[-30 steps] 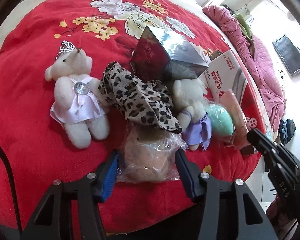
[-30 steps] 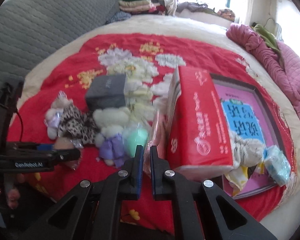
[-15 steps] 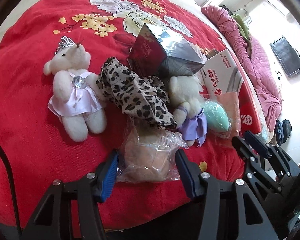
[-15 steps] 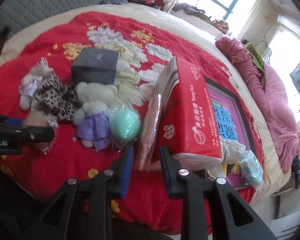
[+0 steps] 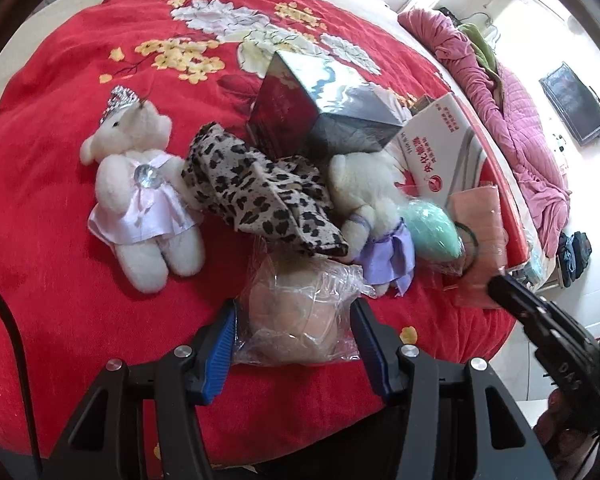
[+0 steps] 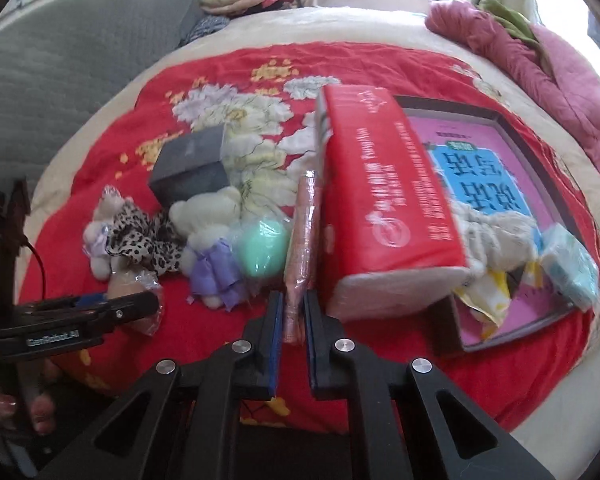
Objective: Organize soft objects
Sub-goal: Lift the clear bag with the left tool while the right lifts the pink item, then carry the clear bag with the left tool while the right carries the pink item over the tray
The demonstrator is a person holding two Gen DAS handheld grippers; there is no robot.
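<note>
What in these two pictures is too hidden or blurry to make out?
- Left wrist view: face of the bear in the purple dress, turned away and partly under the leopard-print cloth.
- Left wrist view: the tan item in the plastic bag; crinkled film hides its shape.
- Right wrist view: small print on the red pack, blurred.

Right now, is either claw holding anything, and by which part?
The right claw pinches the thin pink packet by its near bottom edge. The left claw clasps the sides of the bagged tan ball.

second bear's [image 5: 360, 188] face under leopard cloth [image 5: 260, 196], red pack's [image 6: 380, 200] print motion-blurred, tray [image 6: 512, 128] partly covered
</note>
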